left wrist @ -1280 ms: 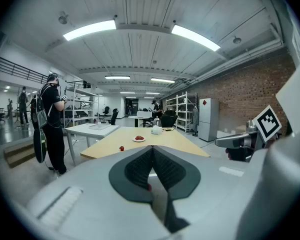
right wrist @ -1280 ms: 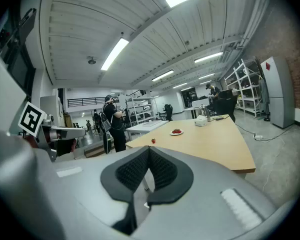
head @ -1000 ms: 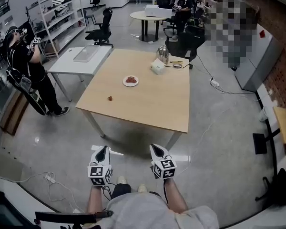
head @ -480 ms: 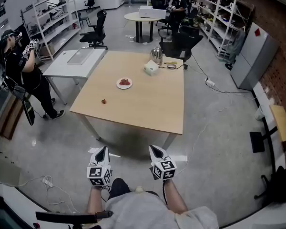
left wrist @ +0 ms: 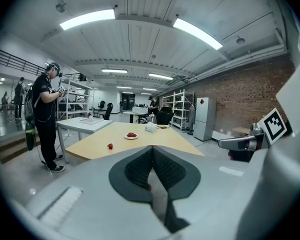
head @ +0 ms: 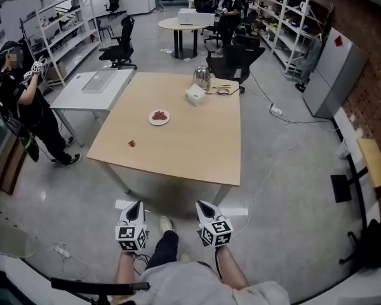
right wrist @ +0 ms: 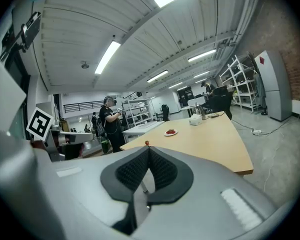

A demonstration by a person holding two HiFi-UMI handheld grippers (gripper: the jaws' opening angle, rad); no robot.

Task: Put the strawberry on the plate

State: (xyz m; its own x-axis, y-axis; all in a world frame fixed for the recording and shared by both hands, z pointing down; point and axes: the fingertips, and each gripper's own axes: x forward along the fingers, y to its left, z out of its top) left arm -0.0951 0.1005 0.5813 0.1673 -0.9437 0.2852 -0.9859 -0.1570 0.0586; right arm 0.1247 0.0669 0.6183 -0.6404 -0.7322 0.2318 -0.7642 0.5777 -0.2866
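Note:
A single red strawberry [head: 131, 143] lies near the left edge of the wooden table [head: 197, 151]. A small white plate [head: 159, 117] with red strawberries on it sits further in, toward the middle. The same strawberry [left wrist: 110, 146] and plate [left wrist: 131, 135] show far off in the left gripper view, and the strawberry [right wrist: 146, 143] and plate [right wrist: 170, 132] in the right gripper view. My left gripper [head: 134, 210] and right gripper [head: 203, 208] hang side by side above the floor, well short of the table's near edge. Both have their jaws shut with nothing between them.
A white tissue box [head: 194, 94] and a metal kettle [head: 202, 77] stand at the table's far end. A person in black [head: 19, 100] stands left of the table by a white desk [head: 92, 89]. Office chairs, a round table and shelves fill the back. A cable crosses the floor at right.
The table, strawberry and plate have shifted left and a little closer in the head view. Both grippers stay shut and level beside each other.

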